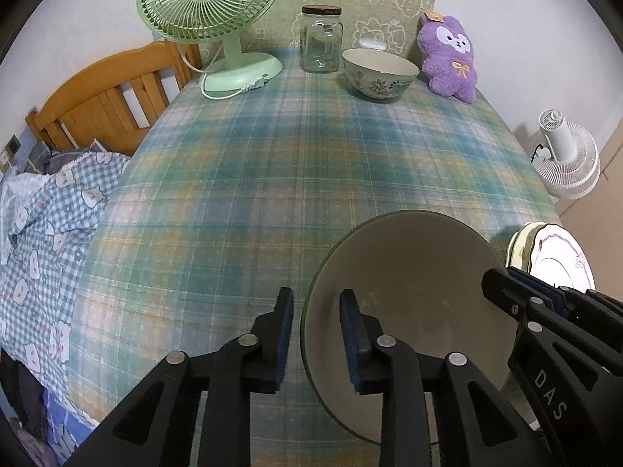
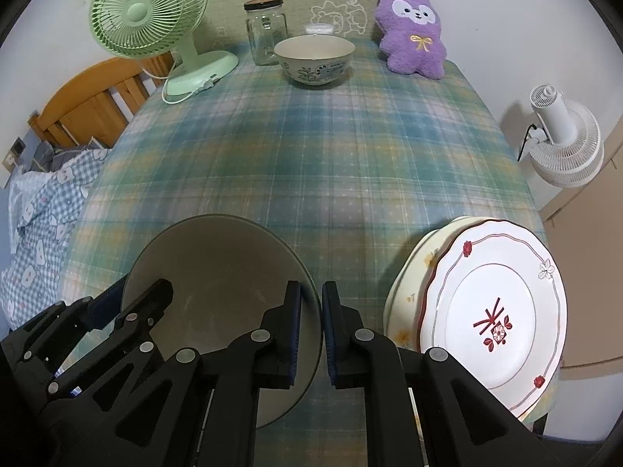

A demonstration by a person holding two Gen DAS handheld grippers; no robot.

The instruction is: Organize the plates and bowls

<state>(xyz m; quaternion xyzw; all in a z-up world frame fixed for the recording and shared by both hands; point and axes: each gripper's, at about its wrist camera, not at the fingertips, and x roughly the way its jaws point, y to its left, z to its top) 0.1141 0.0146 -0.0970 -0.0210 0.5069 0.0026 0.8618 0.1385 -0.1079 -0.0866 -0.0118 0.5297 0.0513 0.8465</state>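
Left gripper (image 1: 316,340) straddles the grey bowl's (image 1: 409,272) near rim, jaws slightly apart, pads clear. Right gripper (image 2: 311,334) clamps the opposite rim. Plates (image 2: 494,311) stack just right. Far back, a patterned bowl (image 2: 314,60) beside the jar (image 2: 266,31).

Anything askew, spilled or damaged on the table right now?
No spills or breakage. One oddity: the white plate sits off-centre on the cream plate at the table's near right corner, its rim apparently past the edge. The patterned bowl, jar and grey bowl stand upright.
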